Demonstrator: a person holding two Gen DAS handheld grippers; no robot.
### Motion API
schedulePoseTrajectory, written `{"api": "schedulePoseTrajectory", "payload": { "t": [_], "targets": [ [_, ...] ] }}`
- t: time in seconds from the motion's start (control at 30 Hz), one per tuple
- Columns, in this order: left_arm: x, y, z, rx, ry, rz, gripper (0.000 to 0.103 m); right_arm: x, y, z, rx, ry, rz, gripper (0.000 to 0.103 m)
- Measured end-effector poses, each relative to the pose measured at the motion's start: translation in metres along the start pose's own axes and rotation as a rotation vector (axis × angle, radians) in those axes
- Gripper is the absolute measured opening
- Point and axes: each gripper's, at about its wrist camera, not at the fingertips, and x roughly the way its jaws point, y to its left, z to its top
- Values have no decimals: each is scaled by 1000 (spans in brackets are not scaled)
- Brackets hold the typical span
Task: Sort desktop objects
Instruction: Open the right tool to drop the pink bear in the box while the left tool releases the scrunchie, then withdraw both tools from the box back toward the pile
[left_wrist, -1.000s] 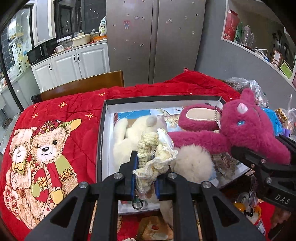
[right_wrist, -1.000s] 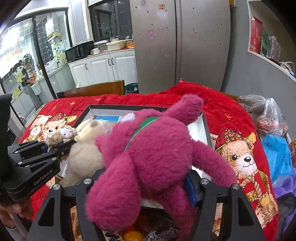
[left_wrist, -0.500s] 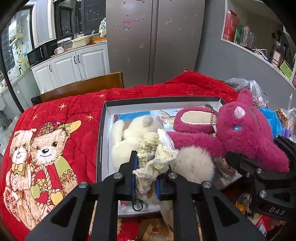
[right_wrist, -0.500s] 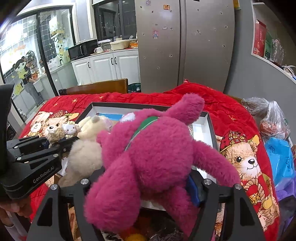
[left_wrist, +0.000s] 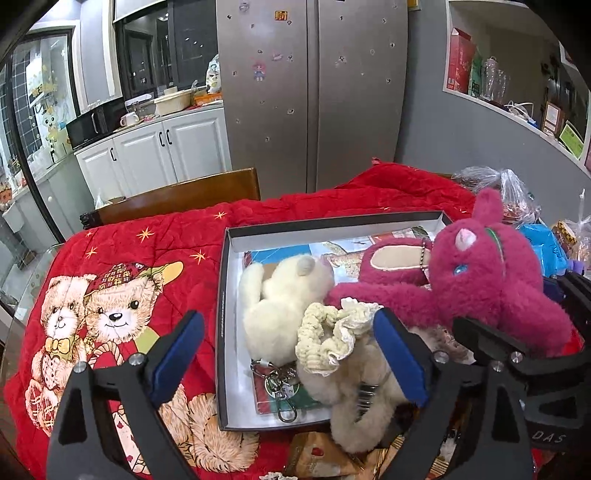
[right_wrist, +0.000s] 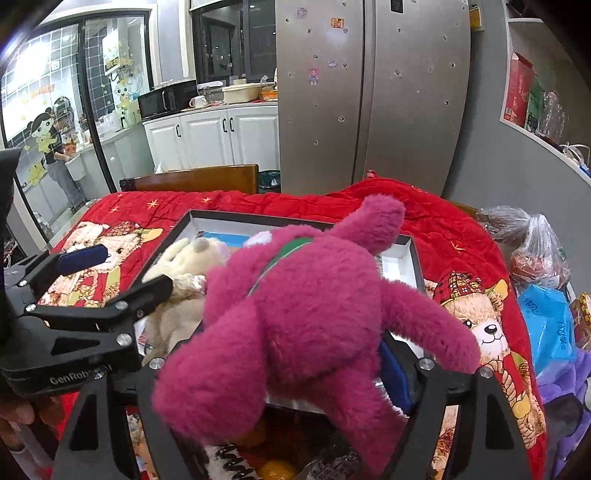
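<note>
Crocheted cream charm (left_wrist: 332, 334) lies on the pale plush toys in the box (left_wrist: 222, 295), loose between the opening jaws of my left hand-held gripper (left_wrist: 291, 338). My right hand-held gripper (right_wrist: 273, 354) is opening around the magenta plush bear (right_wrist: 314, 314), over the box's near edge.

Layout of the worktop, seen from both wrist views.
A quilt (left_wrist: 155, 251) is spread over the worktop, and a shallow box (left_wrist: 223, 295) is set on it. In the box, a bear toy (left_wrist: 280, 295) is laid at the left, a knitted toy (left_wrist: 325, 339) in front of it, and a keyring (left_wrist: 280, 384) near the front wall. A large plush (right_wrist: 317, 317) is draped over the box's right side. Plastic bags (right_wrist: 535, 251) are piled to the right of the quilt. A chair (left_wrist: 177, 199) is placed behind the worktop, with a refrigerator (left_wrist: 314, 92) further back.
</note>
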Motion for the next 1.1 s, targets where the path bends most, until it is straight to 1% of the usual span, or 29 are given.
{"api": "schedulePoseTrajectory", "payload": {
  "t": [0.1, 0.23, 0.3, 0.4, 0.63, 0.83, 1.0, 1.1],
  "targets": [
    [-3, 2, 1, -3, -4, -4, 94, -6, 1, 1, -5, -13, -11, 85],
    [-10, 7, 3, -26, -15, -12, 94, -18, -1, 4, -1, -41, -39, 85],
    [-14, 10, 3, -38, -19, -21, 94, -23, -5, 5, 9, -48, -36, 85],
    [-18, 12, 4, -42, -26, -13, 94, -32, -13, 6, 33, -61, -48, 85],
    [-26, 9, 5, -47, -22, -28, 94, -44, -13, 8, 39, -70, -31, 85],
    [-55, -2, 7, -31, -55, -48, 94, -65, -7, 9, 25, -97, -17, 85],
    [-86, -4, 0, -35, -75, -68, 94, -97, -4, 6, 27, -140, -23, 85],
    [-103, -1, -6, -37, -82, -65, 94, -117, -8, 1, 44, -162, -31, 85]
  ]
}}
